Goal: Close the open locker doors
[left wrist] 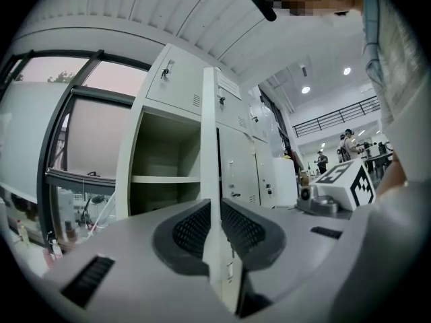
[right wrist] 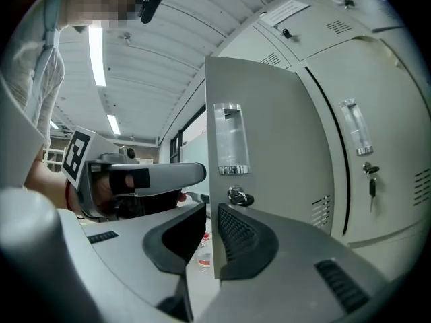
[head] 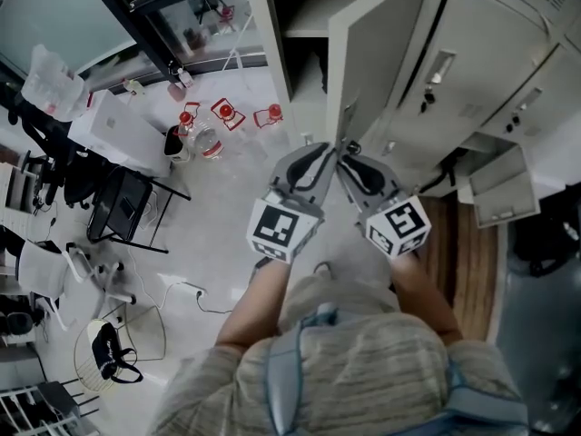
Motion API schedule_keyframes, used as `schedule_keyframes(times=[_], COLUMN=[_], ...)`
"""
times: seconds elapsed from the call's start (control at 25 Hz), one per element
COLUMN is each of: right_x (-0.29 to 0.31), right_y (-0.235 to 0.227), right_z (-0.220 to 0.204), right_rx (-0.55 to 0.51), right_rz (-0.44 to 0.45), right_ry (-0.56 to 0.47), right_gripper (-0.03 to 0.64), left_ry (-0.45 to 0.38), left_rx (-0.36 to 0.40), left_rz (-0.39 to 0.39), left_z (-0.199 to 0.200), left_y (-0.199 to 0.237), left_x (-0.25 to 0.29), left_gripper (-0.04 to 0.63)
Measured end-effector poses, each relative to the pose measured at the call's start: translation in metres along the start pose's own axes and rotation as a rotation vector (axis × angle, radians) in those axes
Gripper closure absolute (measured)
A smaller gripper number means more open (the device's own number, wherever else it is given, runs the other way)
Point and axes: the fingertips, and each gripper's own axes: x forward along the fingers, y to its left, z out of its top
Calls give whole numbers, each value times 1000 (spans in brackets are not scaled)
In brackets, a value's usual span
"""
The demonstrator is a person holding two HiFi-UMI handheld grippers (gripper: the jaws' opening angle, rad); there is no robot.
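**Both grippers on the edge of one open locker door**

Head view
- Locker door [head: 377, 53]: pale grey, standing open, swung out from the locker bank [head: 495, 71] at upper right of the frame; its free edge points down toward me at centre.
- Left gripper [head: 325, 157] and right gripper [head: 349, 159]: side by side at centre frame, tips meeting at that free edge.
- Small door [head: 501, 189]: hanging open at right of the frame, well apart from both grippers.
- Red-capped bottles [head: 204, 139]: on the pale floor, left of centre.

Left gripper view
- Left gripper [left wrist: 215, 210]: the locker door [left wrist: 209, 133] is seen edge-on as a thin white strip running down the middle; my jaws are pressed together on it, one ribbed pad on each side.
- Shelf [left wrist: 165, 178]: inside the open compartment, left of the strip.
- Marker cube [left wrist: 347, 184]: the right gripper's, at right of the frame.

Right gripper view
- Right gripper [right wrist: 210, 224]: closed on the same door's edge, the right-hand pad flat against its front face.
- Locker door [right wrist: 269, 153]: front face fills centre frame, carrying a clear label holder [right wrist: 231, 138] with a lock [right wrist: 239, 196] just below.
- Left gripper [right wrist: 145, 177]: at left of the frame, reaching to the same edge
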Motion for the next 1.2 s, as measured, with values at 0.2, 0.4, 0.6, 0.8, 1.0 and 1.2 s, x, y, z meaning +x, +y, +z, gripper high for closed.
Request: schedule_keyframes(times=[0.2,0.4,0.6,0.8,1.0,1.2], right_x=[12,18,24,30,35,43], right_y=[-8,-15,-23,-30,-39,-47], right_z=[1,-3,-2,0,3,4], right_rx=[-10,13,12,25,34,24], right_rz=[-4,-6,-15,-21,-27,-30], right_ry=[-10,4,0,-1,7,1], right_gripper=[565,565,565,565,565,565], left_ry=[19,21,28,36,48,45], left_rx=[22,36,39,42,47,29], left_rz=[47,83,105,133,153,171], left_z=[-6,-8,-7,-9,-11,-14], left_y=[35,65,89,109,127,144], left_x=[4,9,14,19,29,38], left_gripper=[565,565,565,565,565,565])
